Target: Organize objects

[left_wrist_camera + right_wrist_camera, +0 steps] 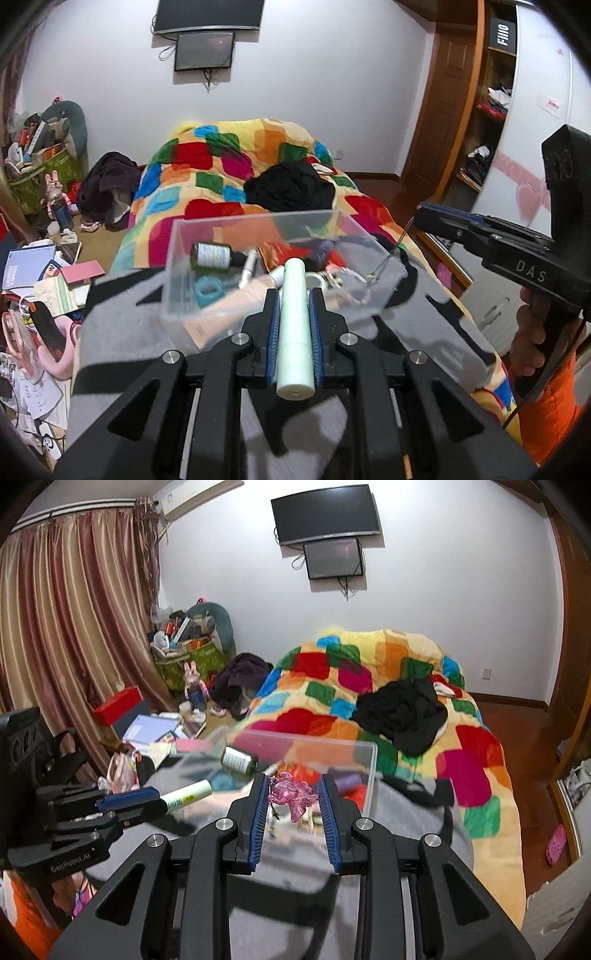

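My left gripper [294,295] is shut on a pale green tube [294,325], held just at the near rim of a clear plastic box [255,225]; it shows from the side in the right wrist view [186,794]. The box holds a dark green bottle [210,255], a blue ring [208,290], a peach tube [236,299] and other small items. My right gripper [293,781] holds a pink transparent charm [293,794] between its pads above the box [369,760]. The right gripper also shows at the right of the left wrist view [424,218].
The box sits on a grey and black cloth [122,332] on a bed with a colourful patchwork quilt [229,158] and a black garment [291,186]. Papers and clutter [40,273] lie on the floor at left. A wardrobe [491,103] stands at right.
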`<state>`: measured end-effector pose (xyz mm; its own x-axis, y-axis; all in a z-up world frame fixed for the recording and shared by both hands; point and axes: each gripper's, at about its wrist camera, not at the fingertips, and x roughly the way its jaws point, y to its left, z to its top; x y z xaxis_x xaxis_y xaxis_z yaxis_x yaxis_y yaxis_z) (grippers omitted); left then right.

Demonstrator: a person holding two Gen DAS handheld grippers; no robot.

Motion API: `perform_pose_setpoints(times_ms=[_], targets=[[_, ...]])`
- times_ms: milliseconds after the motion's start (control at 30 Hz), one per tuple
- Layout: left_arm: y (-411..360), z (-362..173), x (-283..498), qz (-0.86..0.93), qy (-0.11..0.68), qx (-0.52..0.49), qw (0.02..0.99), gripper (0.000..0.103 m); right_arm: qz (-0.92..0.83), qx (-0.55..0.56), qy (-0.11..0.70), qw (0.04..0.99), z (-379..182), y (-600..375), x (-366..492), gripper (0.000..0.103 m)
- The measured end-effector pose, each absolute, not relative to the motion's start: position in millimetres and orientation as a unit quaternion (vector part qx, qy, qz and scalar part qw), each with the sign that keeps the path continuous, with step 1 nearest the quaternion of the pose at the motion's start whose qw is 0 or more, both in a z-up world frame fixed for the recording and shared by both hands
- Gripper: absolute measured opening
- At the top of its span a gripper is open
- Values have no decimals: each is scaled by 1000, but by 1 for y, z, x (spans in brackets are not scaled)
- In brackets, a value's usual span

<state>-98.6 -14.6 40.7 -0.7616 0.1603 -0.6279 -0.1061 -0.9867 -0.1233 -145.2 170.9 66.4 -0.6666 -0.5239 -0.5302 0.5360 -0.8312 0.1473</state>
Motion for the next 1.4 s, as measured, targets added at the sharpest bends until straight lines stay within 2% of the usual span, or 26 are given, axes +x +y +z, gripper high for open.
perform_pose_setpoints(times_ms=[267,633,700,767,833,933,1000,1133,1267,1400], targets=[[-23,24,-145,928,-48,-365,55,15,-911,324,23,254,42,153,-183,25],[-15,-7,-184,912,-46,-404,55,17,-882,386,51,266,-6,131,-208,25],[-15,-7,-182,913,-44,-403,52,24,-878,390,54,270,-8,129,-207,26],[-14,-5,-178,915,-44,-398,52,31,-876,392,54,275,-8,130,-205,34],[-14,-1,-174,918,-41,-391,53,33,-875,390,51,280,-5,132,-201,38],[-12,7,-165,923,-37,-379,55,37,-875,386,48,288,0,136,-194,38],[-11,13,-156,928,-34,-368,51,44,-876,381,44,293,5,141,-188,39],[-7,22,-140,936,-21,-349,38,50,-879,370,38,298,14,148,-176,45],[-5,30,-119,945,-19,-326,23,66,-883,355,38,305,22,155,-158,49],[-7,30,-103,950,-24,-312,6,80,-891,336,42,304,25,159,-141,63]])
